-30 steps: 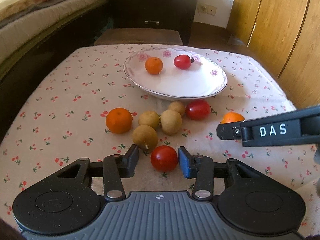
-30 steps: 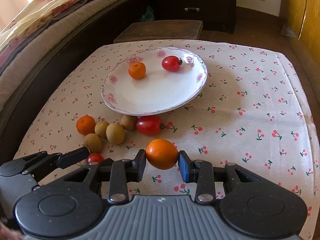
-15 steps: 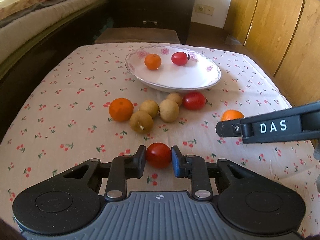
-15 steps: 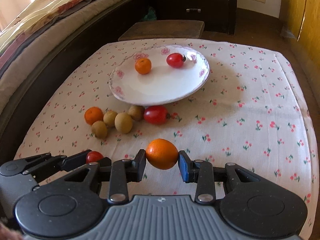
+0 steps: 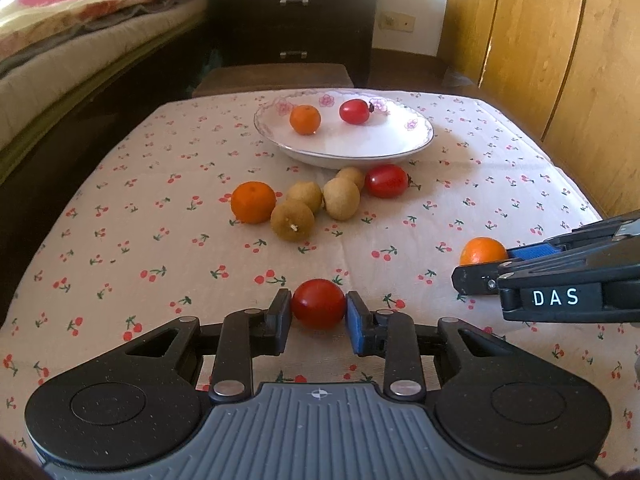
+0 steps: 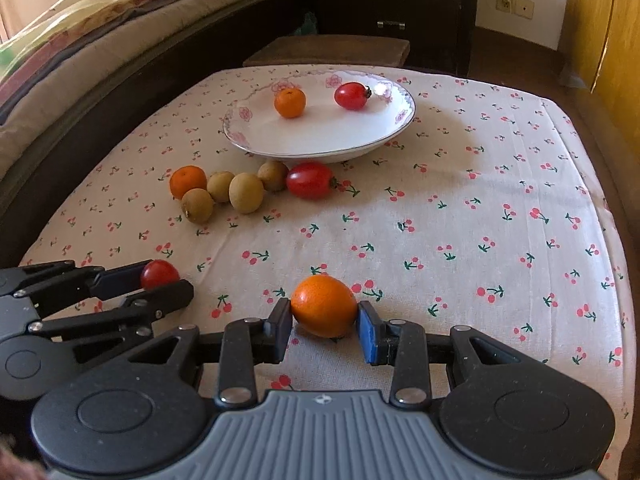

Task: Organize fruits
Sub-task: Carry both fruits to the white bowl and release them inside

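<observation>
- A table under a cherry-print cloth (image 5: 120, 216) fills the middle of both views.
- A flowered plate (image 5: 416, 140) sits in the upper centre, holding a small orange (image 5: 305, 119) and a red tomato (image 5: 354, 111).
- Just below the plate lies a cluster: an orange (image 5: 253, 202), four brown fruits (image 5: 341, 198), a tomato (image 5: 386, 180).
- The left gripper (image 5: 318, 316), bottom centre, is clenched on a red tomato (image 5: 319, 303); its jaws have just been opening a little, pads touching the fruit.
- The right gripper (image 6: 324, 326) grasps an orange (image 6: 323, 306), bottom centre of its own view.
</observation>
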A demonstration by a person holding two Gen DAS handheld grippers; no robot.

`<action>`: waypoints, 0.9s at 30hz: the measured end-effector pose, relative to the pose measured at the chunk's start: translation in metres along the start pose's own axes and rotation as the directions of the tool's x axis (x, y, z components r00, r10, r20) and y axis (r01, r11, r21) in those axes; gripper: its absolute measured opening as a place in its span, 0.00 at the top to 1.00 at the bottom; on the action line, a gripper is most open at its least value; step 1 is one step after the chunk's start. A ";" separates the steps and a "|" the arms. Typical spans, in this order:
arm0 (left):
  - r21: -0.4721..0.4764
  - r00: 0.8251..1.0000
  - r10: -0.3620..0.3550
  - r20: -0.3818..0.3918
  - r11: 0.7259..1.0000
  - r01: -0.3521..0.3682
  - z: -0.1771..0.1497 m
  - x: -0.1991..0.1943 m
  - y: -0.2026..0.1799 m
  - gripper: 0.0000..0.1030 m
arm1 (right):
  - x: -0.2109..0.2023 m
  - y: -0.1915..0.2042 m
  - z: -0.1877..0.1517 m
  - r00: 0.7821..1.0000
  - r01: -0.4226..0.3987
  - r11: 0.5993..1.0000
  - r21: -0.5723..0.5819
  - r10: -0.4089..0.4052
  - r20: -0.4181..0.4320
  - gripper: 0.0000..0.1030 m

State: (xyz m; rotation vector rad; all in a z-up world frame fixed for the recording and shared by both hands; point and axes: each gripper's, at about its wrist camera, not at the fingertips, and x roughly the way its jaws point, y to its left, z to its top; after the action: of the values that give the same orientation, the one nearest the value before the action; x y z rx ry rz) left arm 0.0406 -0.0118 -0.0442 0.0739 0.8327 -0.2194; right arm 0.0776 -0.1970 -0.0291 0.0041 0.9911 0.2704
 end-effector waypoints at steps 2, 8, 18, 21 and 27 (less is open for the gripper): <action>0.009 1.000 0.007 0.011 1.000 -0.007 -0.002 0.000 0.000 0.55 | 0.000 0.000 -0.001 1.000 -0.006 1.000 -0.003 0.006 0.012 0.65; 0.000 1.000 0.000 0.023 1.000 0.000 -0.002 0.001 0.006 0.46 | 0.001 0.003 0.001 1.000 -0.002 1.000 -0.011 0.003 0.021 0.65; -0.029 0.998 0.024 0.050 0.999 -0.023 0.003 0.007 0.012 0.34 | 0.004 0.001 0.004 0.999 -0.029 1.000 0.002 0.029 0.035 0.63; -0.062 0.998 0.023 0.060 0.998 -0.019 0.010 0.012 0.017 0.34 | 0.006 0.002 0.005 0.999 -0.015 1.000 -0.008 0.015 0.042 0.63; -0.043 0.997 0.016 0.073 0.999 -0.013 0.013 0.022 0.009 0.34 | 0.007 0.003 0.007 0.999 -0.001 1.000 -0.020 0.002 0.035 0.64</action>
State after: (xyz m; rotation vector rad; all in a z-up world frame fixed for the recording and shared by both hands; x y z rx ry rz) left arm 0.0663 -0.0083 -0.0515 0.0318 0.7629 -0.1897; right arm 0.0862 -0.1917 -0.0308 -0.0082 0.9541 0.2805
